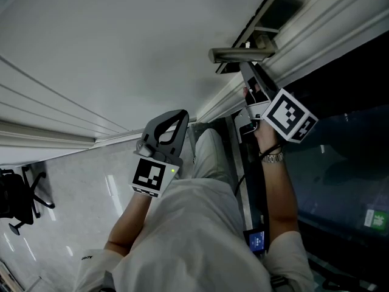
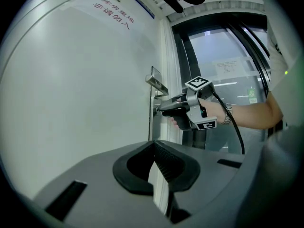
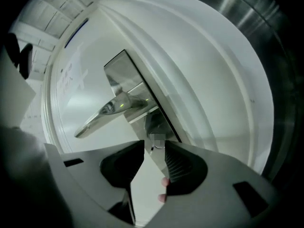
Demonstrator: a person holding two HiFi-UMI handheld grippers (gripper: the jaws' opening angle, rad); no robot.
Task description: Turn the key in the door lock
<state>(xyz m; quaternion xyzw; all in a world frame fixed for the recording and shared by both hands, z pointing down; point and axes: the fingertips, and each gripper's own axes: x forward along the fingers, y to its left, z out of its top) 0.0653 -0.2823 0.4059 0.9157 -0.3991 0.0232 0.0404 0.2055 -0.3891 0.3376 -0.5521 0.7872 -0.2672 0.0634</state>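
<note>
White paint covers the door [image 1: 109, 47], whose metal lever handle [image 1: 240, 55] juts out above a pale glossy floor [image 1: 91, 181], with an office chair [image 1: 18, 201] far from the handle and dark glass [image 1: 346, 157] on its other side. Only the right gripper view shows the key [image 3: 156, 140], in the lock just below the handle, between the moderately parted, unclamped jaws of the right gripper [image 3: 155, 148]. Only the left gripper view shows red print [image 2: 111, 14] high above the handle, and the left gripper [image 2: 154, 146] closed on nothing, well back from the handle.
</note>
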